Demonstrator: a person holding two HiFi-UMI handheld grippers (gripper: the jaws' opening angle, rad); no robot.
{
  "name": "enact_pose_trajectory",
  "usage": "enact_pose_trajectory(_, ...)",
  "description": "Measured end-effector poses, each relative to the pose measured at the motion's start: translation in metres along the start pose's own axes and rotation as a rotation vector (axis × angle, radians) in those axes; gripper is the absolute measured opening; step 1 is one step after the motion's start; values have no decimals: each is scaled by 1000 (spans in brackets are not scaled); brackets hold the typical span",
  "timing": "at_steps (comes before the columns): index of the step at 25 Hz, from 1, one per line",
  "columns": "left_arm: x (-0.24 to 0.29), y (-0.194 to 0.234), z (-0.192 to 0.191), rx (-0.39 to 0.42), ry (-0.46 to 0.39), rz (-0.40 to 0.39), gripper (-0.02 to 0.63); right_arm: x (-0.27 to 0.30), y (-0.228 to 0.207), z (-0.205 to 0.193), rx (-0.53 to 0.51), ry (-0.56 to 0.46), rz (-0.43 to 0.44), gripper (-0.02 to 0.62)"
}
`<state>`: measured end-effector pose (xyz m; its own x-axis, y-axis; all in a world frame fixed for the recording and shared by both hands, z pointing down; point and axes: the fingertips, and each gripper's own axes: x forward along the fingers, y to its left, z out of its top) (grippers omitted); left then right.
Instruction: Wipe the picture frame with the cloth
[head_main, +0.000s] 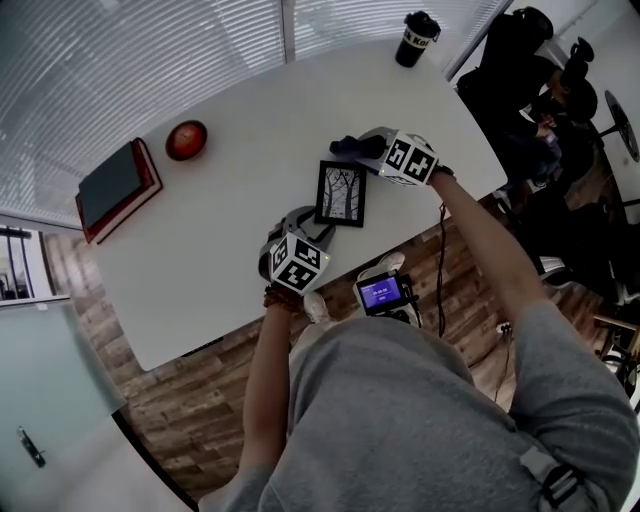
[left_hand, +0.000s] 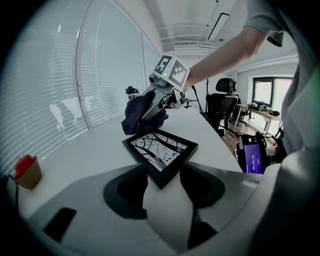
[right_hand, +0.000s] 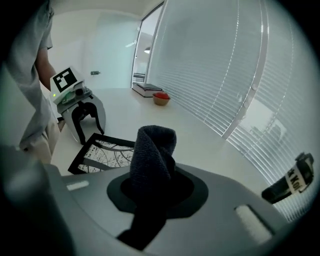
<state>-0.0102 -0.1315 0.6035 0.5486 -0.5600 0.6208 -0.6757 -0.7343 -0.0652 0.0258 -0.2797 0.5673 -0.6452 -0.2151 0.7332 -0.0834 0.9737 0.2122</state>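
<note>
Listing one white desk (head_main: 250, 110) and its contents.

- picture frame (head_main: 341, 193): black, flat on the desk near its front edge. Print of bare black branches on white, with no writing on it.
- left tool (left_hand: 162, 177): jaws set wide, with the frame's near corner between them. Their inner faces lie against the corner's two edges.
- right tool (right_hand: 155, 187): jaws closed on a dark blue cloth (right_hand: 152, 147), a fold of which stands up past the tips. In the head view, tool and cloth sit at the frame's far right corner. Whether the cloth touches the frame cannot be told.
- marker cubes: one per tool, black-and-white square codes, no letters.
- black cup (head_main: 417, 38): lidded, at the desk's far end. A white band carries dark lettering, too small and cut off to read.
- red bowl (head_main: 186, 139): far left of the desk, unmarked.
- red book (head_main: 118, 187): beside the bowl, with a dark cover lying on top and no title visible.
- small device (head_main: 383, 292): at the person's waist. Its lit purple screen shows white digits, not legible.
</note>
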Motion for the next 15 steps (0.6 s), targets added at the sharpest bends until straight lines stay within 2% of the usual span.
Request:
enact_pose_trajectory(6, 0, 0, 0, 2, -1, 0, 202, 16, 21, -12, 94, -22, 47, 81)
enact_pose_trajectory(12, 0, 2, -2, 1, 0, 0, 202, 20, 31, -11, 131, -22, 41, 80)
enact_pose_trajectory(15, -1, 3, -4, -1, 1, 0, 202, 22, 35, -9, 118, -13, 41, 78)
